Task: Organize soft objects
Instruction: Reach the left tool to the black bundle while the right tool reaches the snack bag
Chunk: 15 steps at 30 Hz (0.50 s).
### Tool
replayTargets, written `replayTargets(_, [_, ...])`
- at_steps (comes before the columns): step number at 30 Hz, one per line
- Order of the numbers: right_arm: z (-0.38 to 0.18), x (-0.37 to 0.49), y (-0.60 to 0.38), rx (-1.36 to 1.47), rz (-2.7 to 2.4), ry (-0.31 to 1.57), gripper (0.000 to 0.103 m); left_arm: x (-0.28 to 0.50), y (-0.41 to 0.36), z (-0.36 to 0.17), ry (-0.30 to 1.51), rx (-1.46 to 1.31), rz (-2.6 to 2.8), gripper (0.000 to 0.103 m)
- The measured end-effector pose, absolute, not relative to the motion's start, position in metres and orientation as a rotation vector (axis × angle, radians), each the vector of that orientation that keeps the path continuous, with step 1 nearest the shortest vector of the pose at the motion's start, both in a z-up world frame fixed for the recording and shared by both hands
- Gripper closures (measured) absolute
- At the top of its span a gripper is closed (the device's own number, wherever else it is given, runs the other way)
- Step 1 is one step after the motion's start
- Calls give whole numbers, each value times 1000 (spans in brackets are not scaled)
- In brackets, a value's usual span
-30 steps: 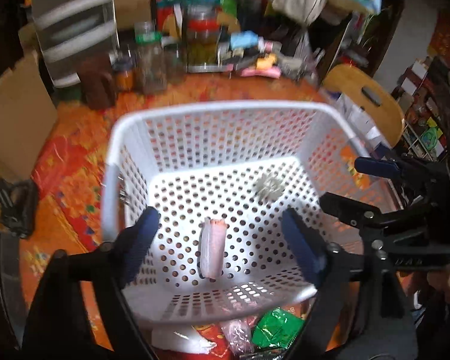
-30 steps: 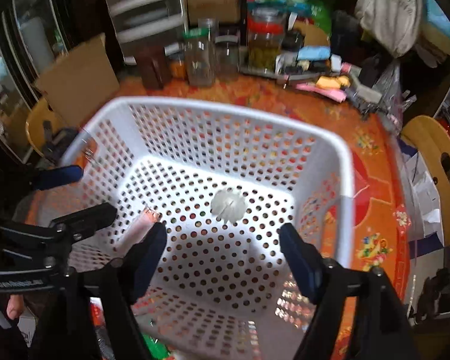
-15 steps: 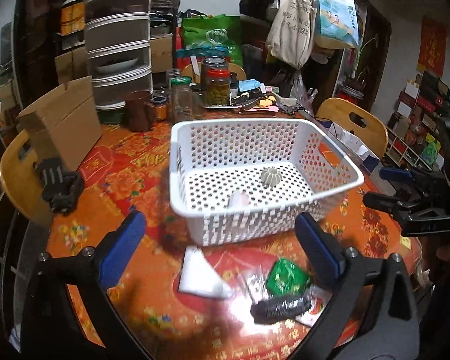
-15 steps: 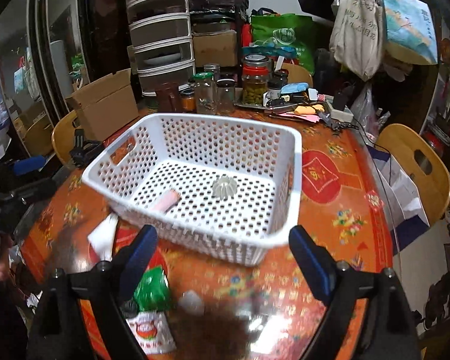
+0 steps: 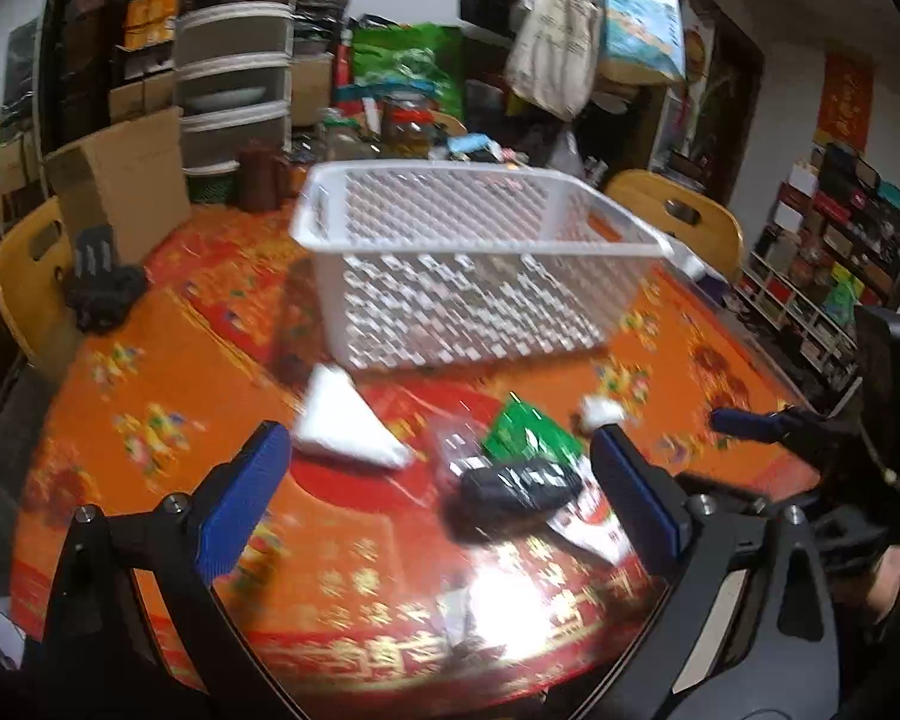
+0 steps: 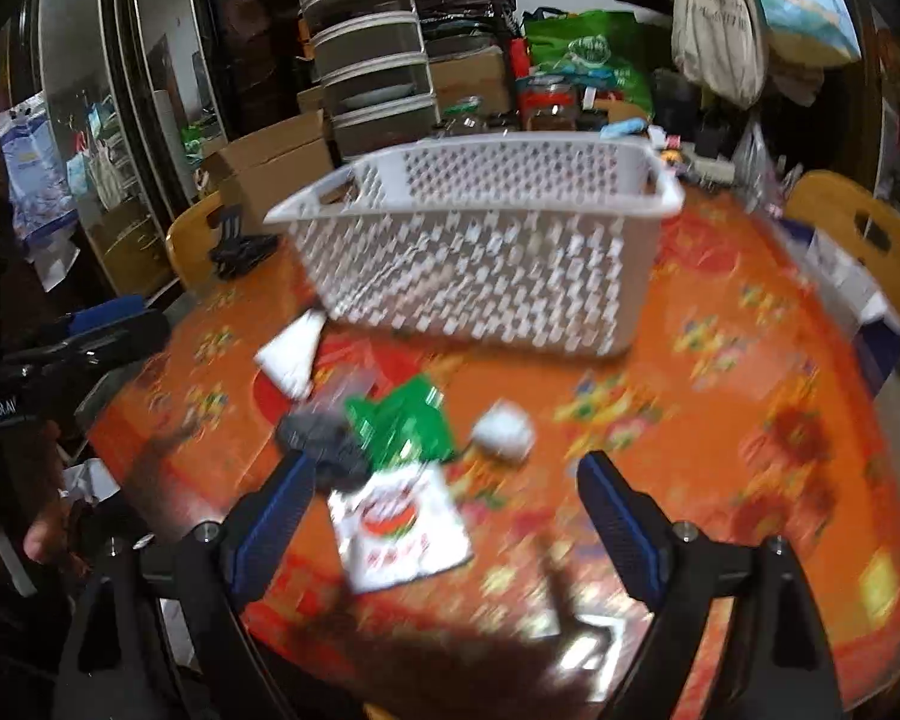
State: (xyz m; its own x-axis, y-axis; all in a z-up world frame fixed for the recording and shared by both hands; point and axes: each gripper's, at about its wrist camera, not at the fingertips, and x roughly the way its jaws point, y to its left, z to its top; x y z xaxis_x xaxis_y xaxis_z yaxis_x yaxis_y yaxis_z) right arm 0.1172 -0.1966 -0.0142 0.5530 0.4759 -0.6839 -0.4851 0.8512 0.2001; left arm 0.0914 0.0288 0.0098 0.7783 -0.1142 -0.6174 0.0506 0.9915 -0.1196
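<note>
Before basket [image 5: 462,294], soft items lying loose: green packet [image 5: 525,435], dark bundle [image 5: 519,483], white wad [image 6: 504,432]; left gripper [image 5: 444,486] and right gripper [image 6: 444,510] gaping, empty; risk of pinching two overlapping items together.

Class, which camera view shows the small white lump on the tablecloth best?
The right wrist view: the small white lump lies whole and unobstructed between the gripper fingers. In the left wrist view it sits farther off, blurred, just above the right fingertip.
</note>
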Motion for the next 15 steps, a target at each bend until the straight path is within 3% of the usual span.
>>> replayTargets(15, [-67,101,-169,-70,539,764,19,127,-10,-56,769,-108,-143,4])
